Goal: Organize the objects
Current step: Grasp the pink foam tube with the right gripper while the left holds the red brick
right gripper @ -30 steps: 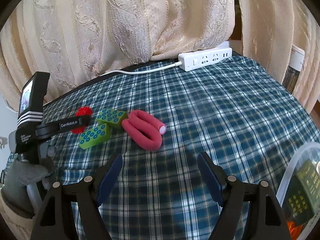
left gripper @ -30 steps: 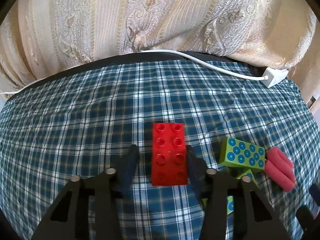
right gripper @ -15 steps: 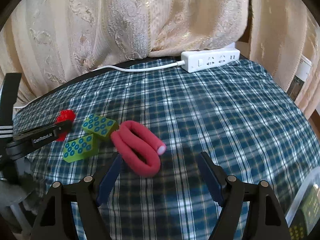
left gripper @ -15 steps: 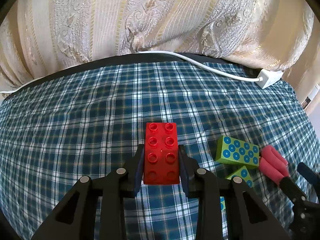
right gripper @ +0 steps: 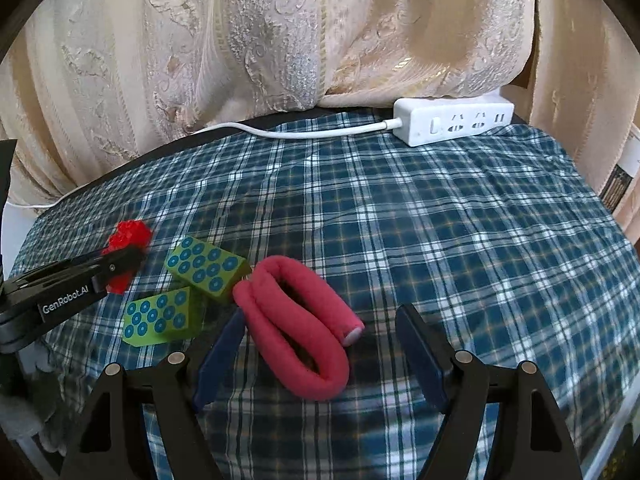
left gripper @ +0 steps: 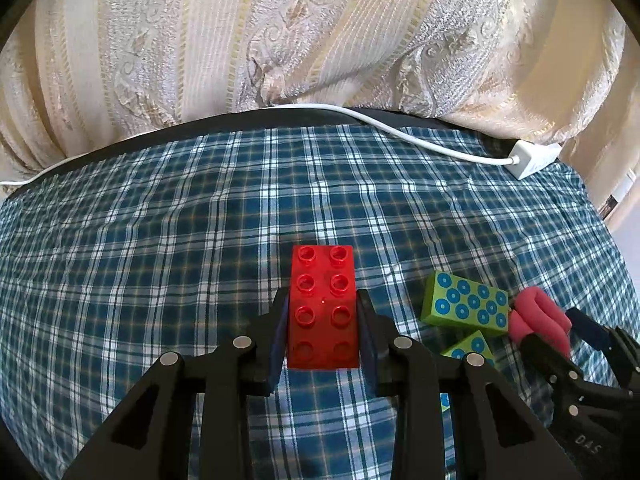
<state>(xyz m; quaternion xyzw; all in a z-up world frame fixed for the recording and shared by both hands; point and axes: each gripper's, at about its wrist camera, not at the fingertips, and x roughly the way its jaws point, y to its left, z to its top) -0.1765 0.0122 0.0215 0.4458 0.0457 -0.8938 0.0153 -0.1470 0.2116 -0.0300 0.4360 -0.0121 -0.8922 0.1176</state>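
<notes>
My left gripper (left gripper: 322, 312) is shut on a red studded brick (left gripper: 323, 304), its pads on the brick's two long sides, on the blue plaid cloth (left gripper: 160, 240). The brick also shows at the left of the right wrist view (right gripper: 128, 240). My right gripper (right gripper: 320, 332) is open, its fingers either side of a bent pink foam roller (right gripper: 296, 328) lying on the cloth. Two green blocks with blue dots lie between brick and roller, one (right gripper: 206, 262) behind, one (right gripper: 158, 318) in front; they show in the left wrist view too (left gripper: 466, 306).
A white power strip (right gripper: 452, 124) with its cable (right gripper: 300, 133) lies at the cloth's far edge. Cream patterned curtains (left gripper: 320, 40) hang behind. A clear container's rim (right gripper: 616, 436) shows at the lower right of the right wrist view.
My left gripper closed on the red brick. My right gripper moved forward and left, so the pink roller now lies between its open fingers.
</notes>
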